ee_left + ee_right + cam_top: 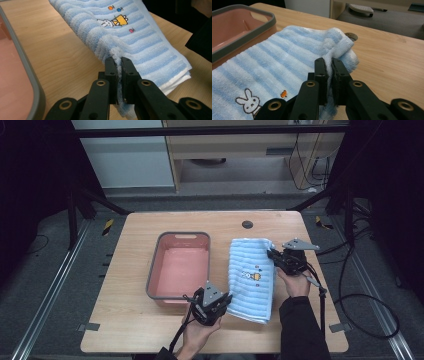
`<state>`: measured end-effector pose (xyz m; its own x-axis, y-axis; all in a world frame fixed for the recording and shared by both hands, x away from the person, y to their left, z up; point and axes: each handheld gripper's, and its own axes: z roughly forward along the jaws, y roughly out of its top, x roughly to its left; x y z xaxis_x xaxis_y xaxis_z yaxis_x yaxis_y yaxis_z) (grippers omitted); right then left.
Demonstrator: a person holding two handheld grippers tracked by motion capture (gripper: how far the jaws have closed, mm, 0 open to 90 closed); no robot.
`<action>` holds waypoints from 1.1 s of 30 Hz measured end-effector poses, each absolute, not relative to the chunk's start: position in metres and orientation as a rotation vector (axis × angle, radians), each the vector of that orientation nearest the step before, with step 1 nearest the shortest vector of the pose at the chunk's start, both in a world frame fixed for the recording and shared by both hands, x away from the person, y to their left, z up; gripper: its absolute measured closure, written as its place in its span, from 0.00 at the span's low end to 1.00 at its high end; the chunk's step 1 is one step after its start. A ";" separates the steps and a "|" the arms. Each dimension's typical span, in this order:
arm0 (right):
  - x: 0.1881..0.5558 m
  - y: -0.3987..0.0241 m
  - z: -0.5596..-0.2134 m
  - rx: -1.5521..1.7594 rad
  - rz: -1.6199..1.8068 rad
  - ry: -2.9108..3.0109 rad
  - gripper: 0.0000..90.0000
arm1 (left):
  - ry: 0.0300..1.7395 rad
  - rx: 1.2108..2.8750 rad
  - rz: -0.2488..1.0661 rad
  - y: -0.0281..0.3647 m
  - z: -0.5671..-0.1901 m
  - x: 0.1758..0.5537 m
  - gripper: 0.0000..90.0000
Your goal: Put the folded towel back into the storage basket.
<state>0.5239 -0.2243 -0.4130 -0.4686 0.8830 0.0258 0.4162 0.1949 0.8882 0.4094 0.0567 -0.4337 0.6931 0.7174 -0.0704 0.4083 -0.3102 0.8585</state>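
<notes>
A: From the high view, where are your hands?

B: Your left hand (200,332) comes in from the bottom edge and holds the left tool (226,301) angled up and to the right, at the near left corner of the blue striped towel (251,277). Your right hand (295,284) reaches farther forward, its right tool (272,254) pointing left at the towel's far right corner. The folded towel lies on the wooden surface (130,315), just beside the pink bin (179,265) with the grey rim.

A: And the left gripper view?

B: Your left tool (119,62) is clamped on the towel (140,40); fabric is bunched between the nearly closed jaws. The rabbit picture (112,22) sits farther up the cloth, and the bin's rim (27,75) runs along the left.

A: The right gripper view?

B: Your right tool (329,63) is pinching a raised corner of the towel (277,62), which folds over the jaw tips. The bin (234,27) stands at the upper left, touching the towel's edge.
</notes>
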 end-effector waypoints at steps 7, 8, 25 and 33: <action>0.520 -0.221 -0.396 1.178 1.233 1.951 0.94 | 0.844 1.929 0.438 0.062 -0.418 0.408 0.94; 0.519 -0.220 -0.394 1.178 1.237 1.948 0.94 | 0.830 1.925 0.448 0.064 -0.413 0.407 0.94; 0.521 -0.201 -0.357 1.121 1.273 1.928 0.94 | 0.801 1.896 0.506 0.085 -0.386 0.406 0.94; 0.527 -0.181 -0.339 1.079 1.299 1.934 0.94 | 0.813 1.865 0.538 0.106 -0.372 0.406 0.94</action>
<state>0.5273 -0.1807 -0.3392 -0.5145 0.8573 -0.0180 0.3076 0.2042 0.9293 0.4056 0.1058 -0.3724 0.6764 0.7365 0.0091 0.2962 -0.2832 0.9122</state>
